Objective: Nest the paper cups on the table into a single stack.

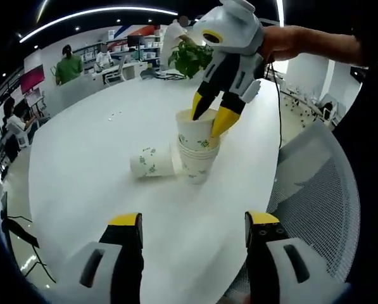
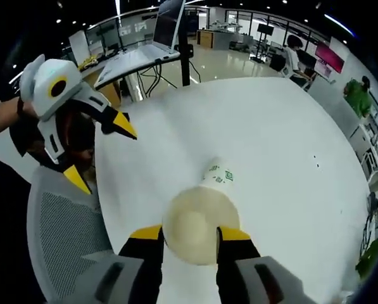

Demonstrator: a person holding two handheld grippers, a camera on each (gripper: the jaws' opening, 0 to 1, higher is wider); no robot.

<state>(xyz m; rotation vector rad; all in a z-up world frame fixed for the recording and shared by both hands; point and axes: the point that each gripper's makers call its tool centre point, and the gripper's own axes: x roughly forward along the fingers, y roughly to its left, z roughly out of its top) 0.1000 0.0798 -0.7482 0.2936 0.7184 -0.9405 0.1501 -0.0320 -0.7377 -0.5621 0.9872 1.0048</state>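
I am holding my right tool (image 1: 209,120) over the round white table (image 1: 81,164), and its yellow-tipped jaws are pinching the rim of the top white paper cup with green leaf print (image 1: 195,131), one jaw inside the mouth and one outside. That cup is sitting partly down in the upright stack of matching paper cups (image 1: 197,161) standing near the middle of the table. Just beside the stack, touching its base, another white paper cup with green print (image 1: 151,162) is lying on its side. In the right gripper view I am looking straight down into the held cup's cream-coloured mouth between my jaws. My left tool (image 2: 100,152) is hanging apart from the cups with its jaws spread wide and nothing between them, above a grey mesh chair (image 2: 62,234) at the table's edge.
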